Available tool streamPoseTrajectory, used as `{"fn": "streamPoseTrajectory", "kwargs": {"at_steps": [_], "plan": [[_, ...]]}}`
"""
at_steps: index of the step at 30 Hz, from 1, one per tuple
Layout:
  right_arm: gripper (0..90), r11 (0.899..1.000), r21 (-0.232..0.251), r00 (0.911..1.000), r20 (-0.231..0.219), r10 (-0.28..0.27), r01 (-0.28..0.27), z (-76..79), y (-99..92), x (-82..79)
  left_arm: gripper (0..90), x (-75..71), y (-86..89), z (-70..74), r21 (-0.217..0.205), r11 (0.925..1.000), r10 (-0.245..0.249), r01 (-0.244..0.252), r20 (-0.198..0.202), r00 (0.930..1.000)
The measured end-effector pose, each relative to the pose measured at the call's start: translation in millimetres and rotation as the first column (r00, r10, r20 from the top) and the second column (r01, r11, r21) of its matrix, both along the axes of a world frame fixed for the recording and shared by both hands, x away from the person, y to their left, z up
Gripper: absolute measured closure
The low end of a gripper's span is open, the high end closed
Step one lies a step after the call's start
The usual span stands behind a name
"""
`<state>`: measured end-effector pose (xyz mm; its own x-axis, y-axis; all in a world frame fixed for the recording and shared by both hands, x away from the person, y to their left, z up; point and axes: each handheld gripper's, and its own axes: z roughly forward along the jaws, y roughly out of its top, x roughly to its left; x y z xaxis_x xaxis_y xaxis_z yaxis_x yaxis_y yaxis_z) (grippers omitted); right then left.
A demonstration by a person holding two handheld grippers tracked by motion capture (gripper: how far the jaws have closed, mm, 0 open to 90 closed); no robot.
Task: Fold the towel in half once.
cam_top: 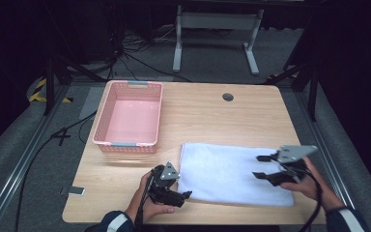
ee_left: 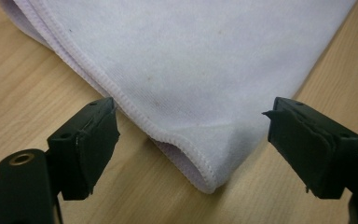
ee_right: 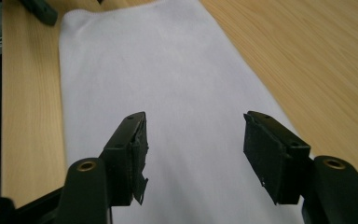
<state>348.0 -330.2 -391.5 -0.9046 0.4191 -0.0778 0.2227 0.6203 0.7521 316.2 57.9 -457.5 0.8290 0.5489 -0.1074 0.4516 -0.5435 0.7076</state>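
At the bottom edge of the high view, 2 striped sleeves come in, each hand carrying a claw. The left claw sits low in the frame, left of centre, at the near left corner of the towel. The right claw is lower right, held above the towel's right end.

The counter is pale wood with rounded corners and a small dark round grommet near its far edge. A pink slotted basket stands at the upper left of the counter, well apart from the towel. A small silvery object lies by the counter's lower left corner. Around it the room is dark: grey floor, loose black cables at upper left, a white table frame at top centre, and yellow-black tape at the left.

The towel is white, folded flat into a long rectangle, its long axis running left to right across the lower middle of the high view, parallel to the counter's near edge.

In the left gripper view, the towel's stitched, layered corner points down toward the bottom of the frame and lies between the 2 jaws, which stand wide apart without touching it. In the right gripper view, that claw's jaws also stand wide, with the towel stretching away beneath and between them toward the upper left; whether they touch the cloth I cannot tell.
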Motion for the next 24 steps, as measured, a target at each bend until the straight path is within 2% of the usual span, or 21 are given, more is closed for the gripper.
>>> {"fn": "streamPoseTrajectory", "kwargs": {"at_steps": [1,3,4,6,7,8,9,10,13,14,15,16,17,18,19,20,21,23,24], "plan": [[37.6,1.000,-0.014,0.9997,-0.006,0.026,-0.026,-0.4,23.8,15.6,16.3,0.9,0.0,-1.4,0.009,0.9999,0.008,-0.008,0.003,1.0000],[36.1,0.998,-0.025,0.9974,-0.034,0.063,-0.064,-1.5,51.6,34.1,16.2,2.5,1.8,-5.2,0.016,0.9990,0.041,-0.041,-0.004,0.9991],[36.1,0.998,-0.025,0.9974,-0.034,0.063,-0.064,-1.5,51.6,34.1,16.1,2.5,1.8,-5.2,0.016,0.9990,0.041,-0.041,-0.004,0.9991],[34.8,0.995,-0.035,0.9952,-0.031,0.093,-0.094,-3.3,85.3,55.0,16.0,0.8,4.9,-7.4,0.017,0.9979,0.062,-0.062,-0.002,0.9981],[33.4,0.993,-0.032,0.9927,-0.053,0.108,-0.110,-5.3,102.4,65.9,15.7,1.4,5.3,-8.0,0.011,0.9980,0.063,-0.063,-0.003,0.9980],[31.7,0.993,-0.044,0.9921,-0.060,0.111,-0.113,-6.9,112.4,72.0,15.9,1.4,4.3,-8.5,0.021,0.9974,0.070,-0.070,0.006,0.9976],[30.3,0.986,-0.093,0.9894,-0.064,0.130,-0.136,-12.0,135.9,86.1,15.8,1.3,2.8,-10.1,0.030,0.9979,0.058,-0.058,-0.008,0.9983],[30.3,0.986,-0.093,0.9894,-0.064,0.130,-0.136,-12.0,135.9,86.1,16.0,1.3,2.8,-10.1,0.030,0.9979,0.058,-0.058,-0.008,0.9983],[29.0,0.981,-0.129,0.9879,-0.075,0.136,-0.145,-19.9,162.7,103.2,15.6,0.3,-1.1,-13.8,0.035,0.9982,0.049,-0.049,-0.008,0.9988],[28.5,0.980,-0.126,0.9849,-0.097,0.143,-0.155,-22.9,169.7,108.0,15.1,0.4,-2.1,-13.5,0.035,0.9990,0.029,-0.029,-0.006,0.9996],[28.6,0.979,-0.134,0.9847,-0.105,0.139,-0.153,-25.8,175.7,112.8,15.8,0.4,-3.8,-14.3,0.032,0.9989,0.033,-0.033,0.003,0.9994],[28.6,0.979,-0.142,0.9862,-0.104,0.129,-0.143,-29.1,181.3,117.0,15.1,0.0,-5.2,-14.3,0.036,0.9987,0.035,-0.035,-0.004,0.9994],[28.5,0.979,-0.134,0.9833,-0.121,0.136,-0.152,-33.2,186.6,122.0,14.1,-0.1,-6.1,-14.3,0.044,0.9987,0.027,-0.027,0.009,0.9996],[28.5,0.979,-0.133,0.9818,-0.133,0.135,-0.153,-37.2,190.6,125.4,13.6,-0.8,-7.3,-15.4,0.040,0.9988,0.029,-0.030,0.015,0.9995],[28.0,0.979,-0.144,0.9825,-0.135,0.128,-0.147,-40.6,193.9,127.7,13.1,-1.4,-7.5,-14.6,0.048,0.9986,0.022,-0.022,0.004,0.9998],[27.5,0.976,-0.159,0.9809,-0.146,0.128,-0.151,-45.8,198.7,130.0,11.0,-2.1,-7.2,-14.3,0.040,0.9992,0.003,-0.003,-0.014,0.9999],[27.4,0.974,-0.164,0.9791,-0.155,0.132,-0.157,-48.8,201.0,131.2,10.4,-2.6,-6.0,-14.6,0.019,0.9994,-0.027,0.027,-0.014,0.9995],[24.4,0.970,-0.183,0.9786,-0.159,0.130,-0.159,-55.6,205.1,134.3,16.4,-3.8,-5.0,-14.4,0.020,0.9996,-0.021,0.021,-0.007,0.9998],[24.7,0.974,-0.167,0.9777,-0.168,0.126,-0.154,-57.5,205.6,135.9,15.0,-3.7,-4.7,-14.3,0.028,0.9995,-0.015,0.015,-0.008,0.9999]]}}
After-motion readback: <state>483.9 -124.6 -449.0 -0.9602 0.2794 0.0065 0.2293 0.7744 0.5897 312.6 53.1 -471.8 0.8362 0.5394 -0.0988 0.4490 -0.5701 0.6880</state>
